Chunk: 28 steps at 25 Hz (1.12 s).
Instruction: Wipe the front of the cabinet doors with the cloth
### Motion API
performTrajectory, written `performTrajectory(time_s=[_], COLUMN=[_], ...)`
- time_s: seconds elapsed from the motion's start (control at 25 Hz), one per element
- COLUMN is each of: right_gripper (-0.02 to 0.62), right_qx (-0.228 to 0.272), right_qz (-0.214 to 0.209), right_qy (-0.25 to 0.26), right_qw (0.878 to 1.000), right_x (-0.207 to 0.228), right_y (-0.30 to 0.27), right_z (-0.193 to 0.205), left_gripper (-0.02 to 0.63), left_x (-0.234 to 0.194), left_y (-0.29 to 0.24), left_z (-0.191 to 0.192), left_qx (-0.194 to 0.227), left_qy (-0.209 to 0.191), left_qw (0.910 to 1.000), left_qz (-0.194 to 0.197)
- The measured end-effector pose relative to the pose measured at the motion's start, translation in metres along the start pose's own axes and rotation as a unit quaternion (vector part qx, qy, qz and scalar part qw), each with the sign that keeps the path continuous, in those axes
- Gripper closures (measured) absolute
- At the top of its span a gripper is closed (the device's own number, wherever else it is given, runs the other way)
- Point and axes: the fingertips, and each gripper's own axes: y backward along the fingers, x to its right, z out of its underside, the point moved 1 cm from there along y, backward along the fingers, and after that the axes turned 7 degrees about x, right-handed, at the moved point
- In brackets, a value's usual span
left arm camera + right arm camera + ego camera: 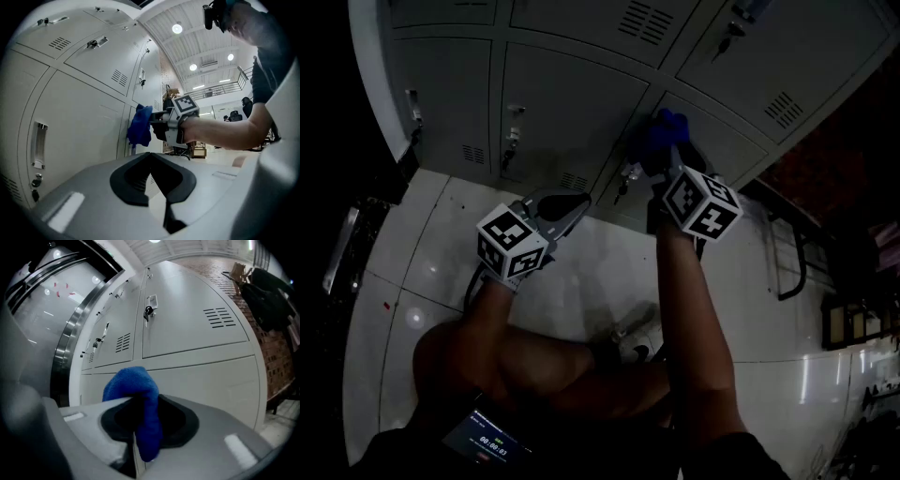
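Note:
Grey metal cabinet doors (572, 103) fill the top of the head view. My right gripper (667, 161) is shut on a blue cloth (662, 134) and holds it up at a lower door, beside a lock with a key (627, 176). In the right gripper view the cloth (136, 385) bulges out between the jaws of the right gripper (140, 401), in front of the doors (197, 319). My left gripper (567, 204) hangs lower left, off the doors, shut and holding nothing. The left gripper view shows its jaws closed (151, 157), with the cloth (139, 125) and right gripper (161, 125) beyond.
Other doors carry vents and keyed locks (512, 141). A dark metal frame (792, 253) stands on the white tiled floor at the right, near a brick wall (276, 357). The person's bent legs and a shoe (633, 342) are below the grippers.

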Motion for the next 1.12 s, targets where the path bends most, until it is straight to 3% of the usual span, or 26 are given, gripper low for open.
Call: performTrajectory(time_s=[0.24,0.6,1.12], right_gripper=[0.517,0.517,0.517], right_qx=[-0.011,-0.024,-0.037], right_qz=[0.01,0.035,0.124], right_qy=[0.011,0.016,0.032], right_qw=[1.0,0.999,0.991], right_x=[-0.004,0.017,0.141], right_y=[-0.024,-0.026,0.034], right_z=[-0.014,-0.014,-0.025], left_gripper=[0.606,0.605,0.606], left_x=[0.002,0.007,0.006], left_y=[0.001,-0.001,-0.003], left_z=[-0.008,-0.003,0.008], left_qx=[0.018,0.012,-0.002], left_qy=[0.001,0.002,0.007], left_qw=[0.9998,0.9996,0.9997], left_qz=[0.012,0.025,0.025])
